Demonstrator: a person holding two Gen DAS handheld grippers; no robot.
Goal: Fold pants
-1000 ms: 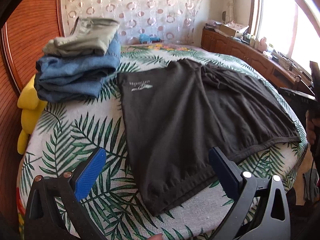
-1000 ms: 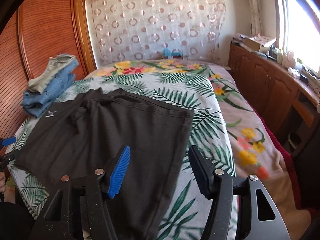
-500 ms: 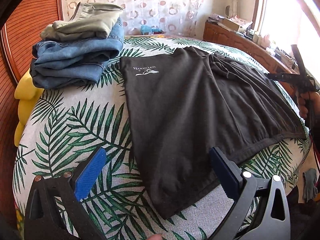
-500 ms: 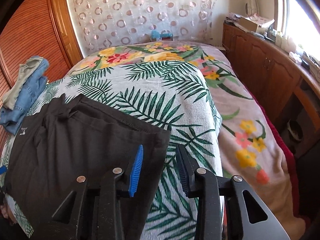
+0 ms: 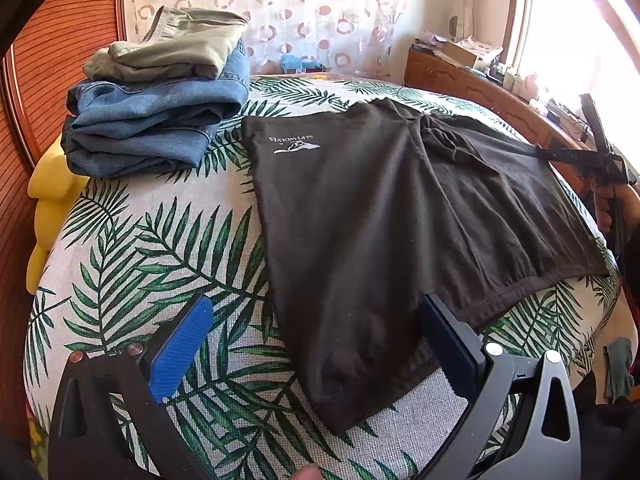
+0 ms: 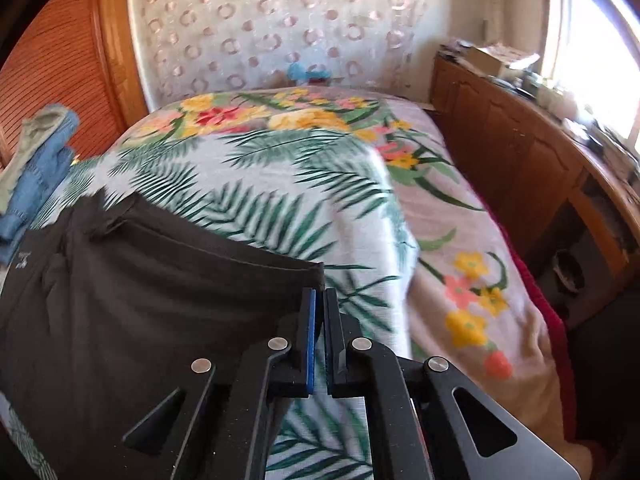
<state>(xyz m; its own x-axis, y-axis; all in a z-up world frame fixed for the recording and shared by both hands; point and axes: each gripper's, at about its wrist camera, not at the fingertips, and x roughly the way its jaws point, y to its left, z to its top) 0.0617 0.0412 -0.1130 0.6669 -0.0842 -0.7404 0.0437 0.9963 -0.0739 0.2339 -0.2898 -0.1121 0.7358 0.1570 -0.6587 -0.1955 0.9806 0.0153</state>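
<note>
Right tool (image 6: 319, 300) newly closed; pants (image 6: 140, 300) corner blurred

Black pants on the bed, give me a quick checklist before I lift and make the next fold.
1. Right gripper shut at the far corner of the black pants: ok, though whether cloth sits between the pads cannot tell.
2. Left gripper holding the near hem: not ok, jaws wide open, straddling it.
3. Pants lying flat: not ok, wrinkles bunched near the drawstring.
4. Folded stack apart from the pants: ok.
5. Bedspread smooth under the pants: cannot tell.
</note>
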